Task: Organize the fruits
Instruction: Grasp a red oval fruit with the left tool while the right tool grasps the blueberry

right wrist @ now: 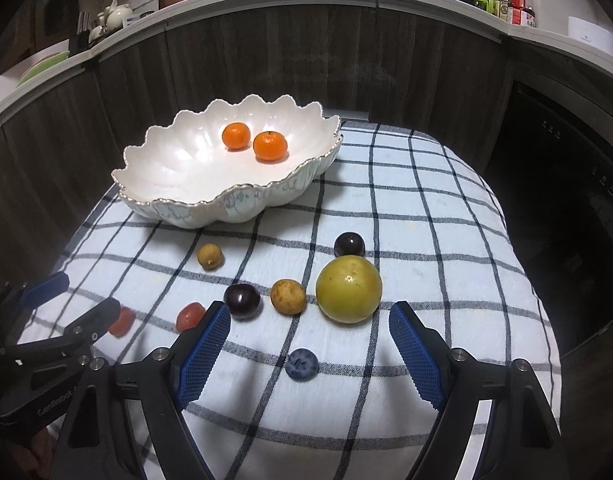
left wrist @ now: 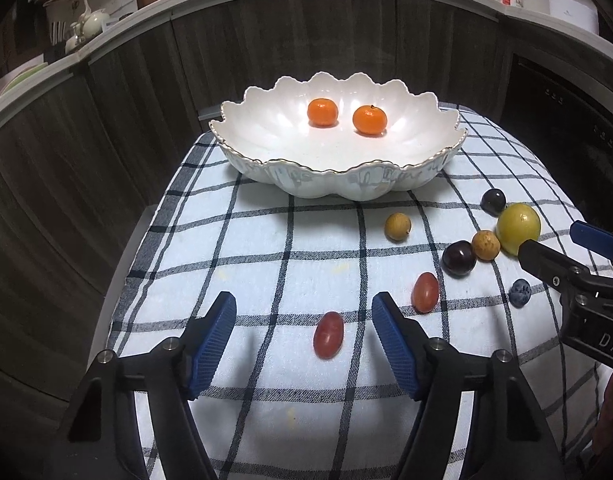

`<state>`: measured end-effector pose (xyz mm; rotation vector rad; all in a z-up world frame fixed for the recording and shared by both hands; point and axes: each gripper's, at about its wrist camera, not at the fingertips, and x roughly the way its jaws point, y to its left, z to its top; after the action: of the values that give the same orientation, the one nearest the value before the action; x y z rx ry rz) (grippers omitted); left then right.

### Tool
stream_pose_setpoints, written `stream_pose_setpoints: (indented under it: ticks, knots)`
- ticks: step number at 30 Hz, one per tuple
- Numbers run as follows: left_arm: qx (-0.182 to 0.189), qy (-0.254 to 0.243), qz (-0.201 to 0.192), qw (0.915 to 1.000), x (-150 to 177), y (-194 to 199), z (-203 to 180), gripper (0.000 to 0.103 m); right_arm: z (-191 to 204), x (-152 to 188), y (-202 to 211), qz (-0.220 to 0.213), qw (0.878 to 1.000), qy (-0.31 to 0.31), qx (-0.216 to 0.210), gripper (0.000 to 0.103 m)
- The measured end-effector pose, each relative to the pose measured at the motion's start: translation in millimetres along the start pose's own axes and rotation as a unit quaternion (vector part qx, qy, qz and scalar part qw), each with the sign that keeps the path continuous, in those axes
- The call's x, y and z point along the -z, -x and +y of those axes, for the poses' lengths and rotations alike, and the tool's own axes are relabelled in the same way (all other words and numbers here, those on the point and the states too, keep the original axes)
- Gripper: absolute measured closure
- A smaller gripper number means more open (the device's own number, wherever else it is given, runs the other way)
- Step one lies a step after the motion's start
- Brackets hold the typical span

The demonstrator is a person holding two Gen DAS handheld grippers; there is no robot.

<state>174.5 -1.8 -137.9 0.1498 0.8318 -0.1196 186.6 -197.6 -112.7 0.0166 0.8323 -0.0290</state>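
Observation:
A white scalloped bowl (left wrist: 338, 168) (right wrist: 226, 200) holds two mandarins (left wrist: 322, 112) (right wrist: 270, 146) at the back of a checked cloth. My left gripper (left wrist: 303, 304) is open, and a red grape (left wrist: 328, 335) lies on the cloth between its fingers, untouched. A second red grape (left wrist: 425, 292) sits just right of it. My right gripper (right wrist: 310, 312) is open too. A blueberry (right wrist: 302, 364) lies between its fingers, and a yellow-green round fruit (right wrist: 348, 289) sits just ahead of its tips. Neither gripper holds anything.
Two brown longans (right wrist: 209, 256) (right wrist: 288, 297) and two dark round fruits (right wrist: 242, 301) (right wrist: 349, 245) are scattered between bowl and grippers. The cloth (left wrist: 266, 240) drapes over a small table whose edges drop off left and right. Dark cabinet fronts (left wrist: 106, 120) curve behind.

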Motion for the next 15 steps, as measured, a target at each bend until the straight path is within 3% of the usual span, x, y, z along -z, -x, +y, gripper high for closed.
stream_pose_setpoints:
  ticks: [3,15]
  knots:
    - [0.002,-0.001,0.005,1.0000,1.9,-3.4,-1.2,0.039,-1.2,2.4,-2.2,0.002,1.000,0.000,0.000,0.021]
    - [0.009,0.001,0.017,0.9998,10.1,-15.0,-2.6,0.054,1.1,16.7,-16.9,0.021,1.000,0.008,-0.006,0.039]
